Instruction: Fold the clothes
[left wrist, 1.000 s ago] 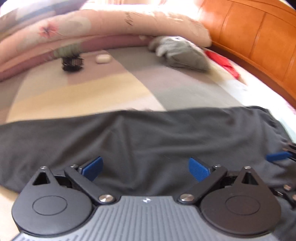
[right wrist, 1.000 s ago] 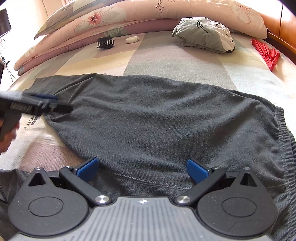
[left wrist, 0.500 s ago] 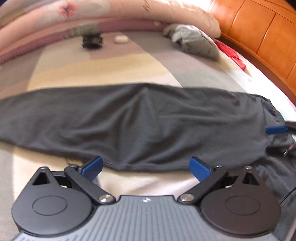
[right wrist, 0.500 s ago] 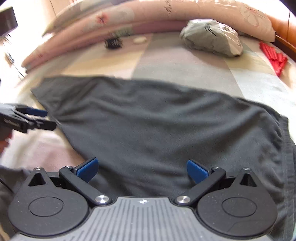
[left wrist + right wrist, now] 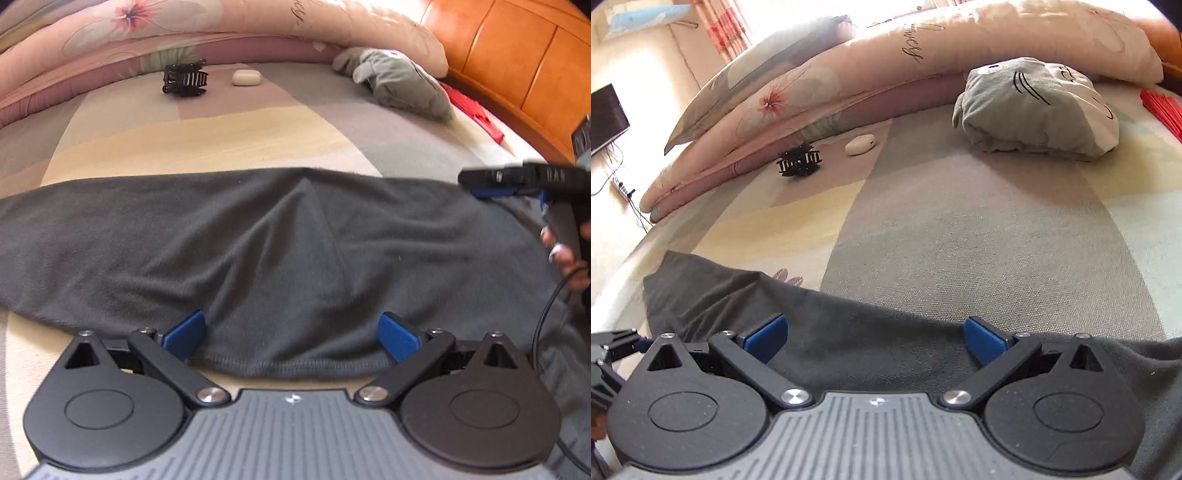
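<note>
Only L view: hand (image 5: 565, 258), grey garment (image 5: 258, 251) hem

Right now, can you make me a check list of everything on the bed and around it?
Surface: striped bedsheet, mostly bare.
Job's things: dark grey garment spread flat, creased in the middle.
Clutter: black hair claw, white earbud case, grey cat pillow, red item.
Grippers: left gripper open over the hem; right gripper open above the garment.
Cables: black cable.
Surroundings: floral quilt, wooden headboard, screen.
</note>
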